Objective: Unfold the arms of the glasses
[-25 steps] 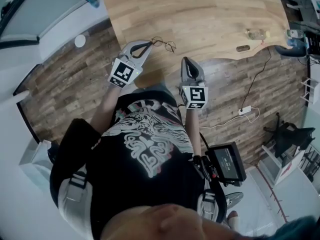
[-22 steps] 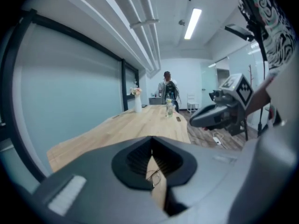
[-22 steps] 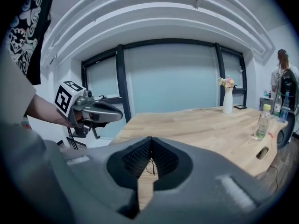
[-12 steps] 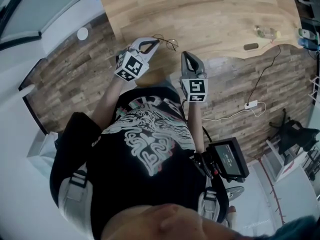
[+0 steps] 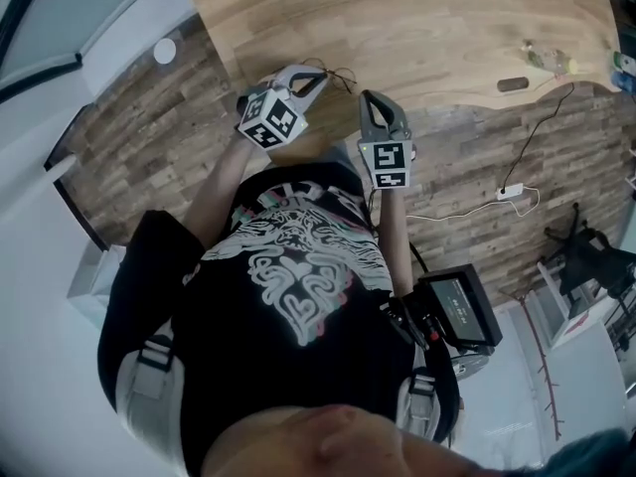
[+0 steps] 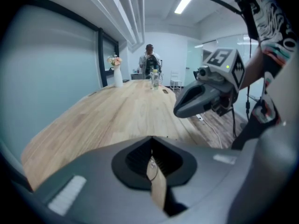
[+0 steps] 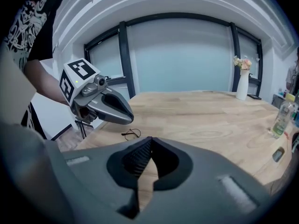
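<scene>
The thin wire-framed glasses (image 5: 339, 76) (image 7: 132, 134) lie on the wooden table (image 5: 417, 18) close to its near edge; the frames do not show how their arms stand. My left gripper (image 5: 320, 77) (image 7: 131, 119) hovers just left of them, jaws shut, and in the right gripper view its tip sits above the glasses without touching. My right gripper (image 5: 370, 98) (image 6: 177, 111) is held at the table edge a little to the right of the glasses, jaws shut with nothing between them. The left gripper view does not show the glasses.
A clear bottle (image 5: 545, 58) (image 7: 281, 118) and a small dark object (image 5: 513, 84) stand far right on the table. A white vase with flowers (image 7: 241, 85) (image 6: 115, 73) is at the far end. A person (image 6: 150, 64) stands beyond. A cable and power strip (image 5: 512, 192) lie on the floor.
The left gripper has swung right toward the glasses. The right gripper has edged forward to the table edge. The glasses have not moved.
</scene>
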`<state>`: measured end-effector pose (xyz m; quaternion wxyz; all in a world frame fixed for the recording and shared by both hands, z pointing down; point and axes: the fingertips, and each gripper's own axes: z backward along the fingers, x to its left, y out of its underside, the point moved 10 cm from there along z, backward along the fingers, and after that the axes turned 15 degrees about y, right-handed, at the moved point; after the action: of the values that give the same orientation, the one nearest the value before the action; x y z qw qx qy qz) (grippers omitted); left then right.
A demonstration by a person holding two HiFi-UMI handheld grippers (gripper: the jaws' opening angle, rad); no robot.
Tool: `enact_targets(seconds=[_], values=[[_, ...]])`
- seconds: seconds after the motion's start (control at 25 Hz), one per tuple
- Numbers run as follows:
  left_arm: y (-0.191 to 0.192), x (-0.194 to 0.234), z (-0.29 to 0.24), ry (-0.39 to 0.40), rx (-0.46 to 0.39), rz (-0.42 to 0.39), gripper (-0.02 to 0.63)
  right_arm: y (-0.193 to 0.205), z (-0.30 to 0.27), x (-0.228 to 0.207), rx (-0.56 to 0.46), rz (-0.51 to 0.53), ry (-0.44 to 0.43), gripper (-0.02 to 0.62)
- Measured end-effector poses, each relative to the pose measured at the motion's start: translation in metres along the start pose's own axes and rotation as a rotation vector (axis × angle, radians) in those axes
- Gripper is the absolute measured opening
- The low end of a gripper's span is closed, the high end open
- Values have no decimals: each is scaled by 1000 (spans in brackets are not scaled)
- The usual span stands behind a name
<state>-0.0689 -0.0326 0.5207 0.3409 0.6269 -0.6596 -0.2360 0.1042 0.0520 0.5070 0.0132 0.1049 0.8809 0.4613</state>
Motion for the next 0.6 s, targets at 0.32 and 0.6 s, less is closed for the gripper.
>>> enact_targets(seconds=[0.32, 0.6], values=[[12, 9, -23, 69, 50, 15, -11, 15, -26, 5, 74, 42, -38, 0], [12, 30, -54, 116, 130, -50, -11, 21, -54, -7, 106, 78, -56, 0]])
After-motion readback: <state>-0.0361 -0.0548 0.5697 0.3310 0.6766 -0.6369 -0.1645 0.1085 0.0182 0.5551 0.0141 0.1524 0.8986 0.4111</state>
